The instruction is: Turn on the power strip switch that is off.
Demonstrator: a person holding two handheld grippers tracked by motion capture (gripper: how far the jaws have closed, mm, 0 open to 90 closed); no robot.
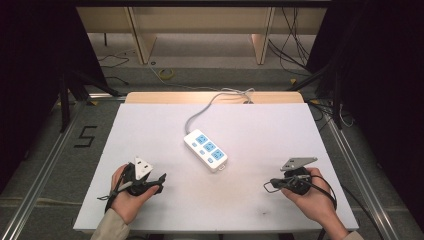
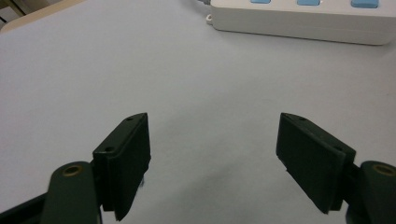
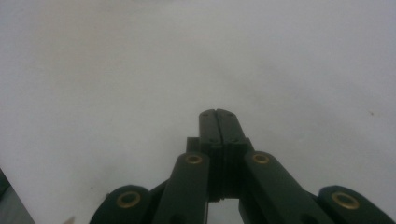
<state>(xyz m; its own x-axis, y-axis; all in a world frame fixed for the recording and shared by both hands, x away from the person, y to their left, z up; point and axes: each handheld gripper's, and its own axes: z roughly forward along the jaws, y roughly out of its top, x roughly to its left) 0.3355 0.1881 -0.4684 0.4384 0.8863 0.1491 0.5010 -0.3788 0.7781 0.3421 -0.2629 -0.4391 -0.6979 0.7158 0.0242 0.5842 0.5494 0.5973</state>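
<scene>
A white power strip [image 1: 205, 149] with three blue sockets lies in the middle of the white table [image 1: 150, 130], its grey cord running to the far edge. In the left gripper view the power strip [image 2: 299, 21] lies ahead at the top. My left gripper [image 2: 212, 140] rests near the table's front left, held in a hand [image 1: 127, 192], jaws wide apart with nothing between them. My right gripper [image 3: 218, 114] sits at the front right [image 1: 270, 186], its jaws pressed together on nothing, pointing toward the table's middle.
The cord [image 1: 210, 102] trails off the table's back edge toward the floor. Beyond the table stand wooden furniture legs [image 1: 140, 40] and loose cables [image 1: 295, 40]. Metal rails [image 1: 50, 160] run along both sides of the table.
</scene>
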